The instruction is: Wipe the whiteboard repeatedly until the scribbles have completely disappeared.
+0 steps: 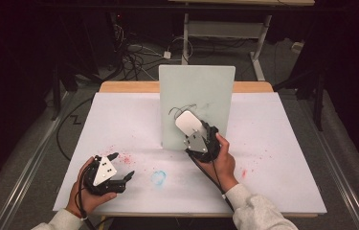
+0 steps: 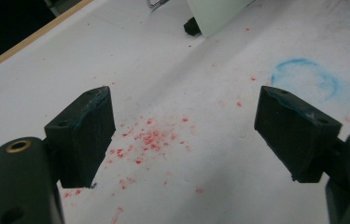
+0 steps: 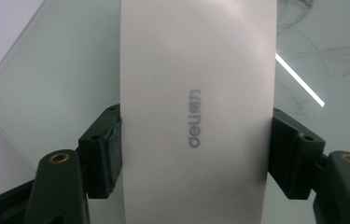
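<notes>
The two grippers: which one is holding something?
The right gripper, clamped on a white eraser at the board. The left gripper gapes open.

An upright board (image 1: pixel 197 98) stands on the worktop (image 1: pixel 273 158), at its middle and toward the far edge. The right hand-held gripper (image 1: pixel 194 132) holds a whiteboard eraser (image 1: pixel 188 121) between its jaws, against the lower front face of the board, where scribbled lines (image 1: pixel 181 109) sit just above it. The left hand-held gripper (image 1: pixel 122 166) rests near the front left of the worktop, well apart from the board. A drawn ring (image 1: pixel 158 177) lies on the worktop between the two hand-held grippers, toward the front. Scattered specks (image 1: pixel 122 157) lie just beside the left hand-held gripper.
</notes>
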Action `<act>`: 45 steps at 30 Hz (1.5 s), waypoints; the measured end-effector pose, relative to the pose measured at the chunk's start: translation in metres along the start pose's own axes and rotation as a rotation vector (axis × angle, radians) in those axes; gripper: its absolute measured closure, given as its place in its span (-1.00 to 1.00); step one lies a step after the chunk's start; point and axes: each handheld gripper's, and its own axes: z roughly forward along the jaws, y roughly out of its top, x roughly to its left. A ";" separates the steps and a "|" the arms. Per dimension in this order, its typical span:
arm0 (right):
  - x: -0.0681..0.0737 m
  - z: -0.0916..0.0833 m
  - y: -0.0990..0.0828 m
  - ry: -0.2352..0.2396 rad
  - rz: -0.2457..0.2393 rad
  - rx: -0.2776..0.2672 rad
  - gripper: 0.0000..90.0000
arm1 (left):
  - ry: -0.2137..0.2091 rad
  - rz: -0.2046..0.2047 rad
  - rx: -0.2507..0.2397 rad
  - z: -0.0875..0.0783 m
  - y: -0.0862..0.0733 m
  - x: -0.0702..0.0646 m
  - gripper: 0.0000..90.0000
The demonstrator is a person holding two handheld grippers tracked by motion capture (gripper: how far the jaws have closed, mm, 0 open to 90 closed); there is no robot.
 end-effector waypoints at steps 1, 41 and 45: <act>0.000 0.000 0.000 0.001 -0.003 0.002 -0.31 | 0.001 -0.001 -0.001 0.000 0.000 0.000 -0.57; -0.032 -0.006 -0.001 -0.057 0.067 -0.005 -0.31 | -0.006 0.006 -0.001 -0.001 0.000 0.000 -0.57; -0.058 -0.010 -0.003 -0.111 0.133 -0.009 -0.31 | -0.006 0.007 0.001 -0.001 0.000 -0.001 -0.57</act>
